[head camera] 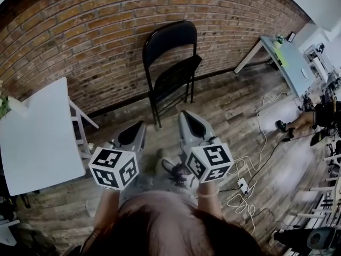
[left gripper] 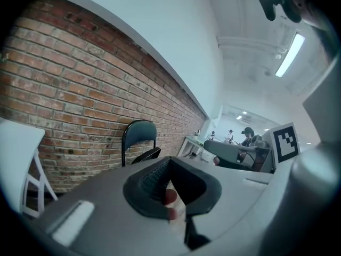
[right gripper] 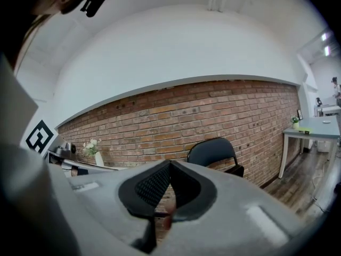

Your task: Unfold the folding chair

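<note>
**Item 1: folding chair** (head camera: 170,71). Black, with a tube frame. We log it at 12 o'clock in the head view, leaning on the brick wall (head camera: 80,36). Its seat is tipped up toward the backrest, so it isn't opened out yet. We judge it was propped there for storage.

**Item 2: left gripper** (head camera: 137,128). It sits at 7 o'clock from the chair and well apart from it. Its jaws are pressed together with nothing between them.

**Item 3: right gripper** (head camera: 187,116). It sits at 5 o'clock from the chair, also clear of it, and is likewise closed and empty. We read both as carried level and aimed at the chair for an approach, with no contact made.

**Item 4: white table** (head camera: 37,137). It stands at 9 o'clock, beside the wall.

**Item 5: grey table** (head camera: 290,63). It stands at 2 o'clock.

**Item 6: cables** (head camera: 250,169). They lie loose on the plank floor (head camera: 229,103) at 4 o'clock, and we judge them a trip risk.
</note>
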Tool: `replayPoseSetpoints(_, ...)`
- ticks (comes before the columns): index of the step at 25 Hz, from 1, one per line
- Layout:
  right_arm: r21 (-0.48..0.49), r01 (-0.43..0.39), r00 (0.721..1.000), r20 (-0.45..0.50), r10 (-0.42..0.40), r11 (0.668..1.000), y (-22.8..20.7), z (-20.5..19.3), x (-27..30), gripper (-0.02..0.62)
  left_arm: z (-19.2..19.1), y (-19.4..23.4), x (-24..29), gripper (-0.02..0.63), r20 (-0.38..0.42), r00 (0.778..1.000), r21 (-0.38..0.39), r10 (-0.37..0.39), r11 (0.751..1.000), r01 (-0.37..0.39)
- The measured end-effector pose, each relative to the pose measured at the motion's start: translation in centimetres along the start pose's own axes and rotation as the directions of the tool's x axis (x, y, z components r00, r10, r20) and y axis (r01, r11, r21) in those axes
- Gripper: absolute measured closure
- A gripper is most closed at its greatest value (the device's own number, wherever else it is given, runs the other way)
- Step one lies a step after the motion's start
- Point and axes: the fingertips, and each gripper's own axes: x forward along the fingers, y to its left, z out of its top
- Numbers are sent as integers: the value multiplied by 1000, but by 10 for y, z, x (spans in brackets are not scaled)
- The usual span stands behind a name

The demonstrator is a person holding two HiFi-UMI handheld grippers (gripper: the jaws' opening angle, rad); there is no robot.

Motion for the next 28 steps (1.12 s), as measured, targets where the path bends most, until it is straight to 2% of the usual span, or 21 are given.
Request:
replayPoseSetpoints(11, 19, -15, 1000, -4, 16, 1000, -25, 1, 33, 594, 10, 15, 36, 606, -20, 1000, 9, 15, 1000, -14)
replayPoseSetpoints(28, 64, -9, 1000, -17, 10, 998, -115, 19, 122, 594, 64, 46, 163, 606, -58, 998, 49, 15, 999, -12)
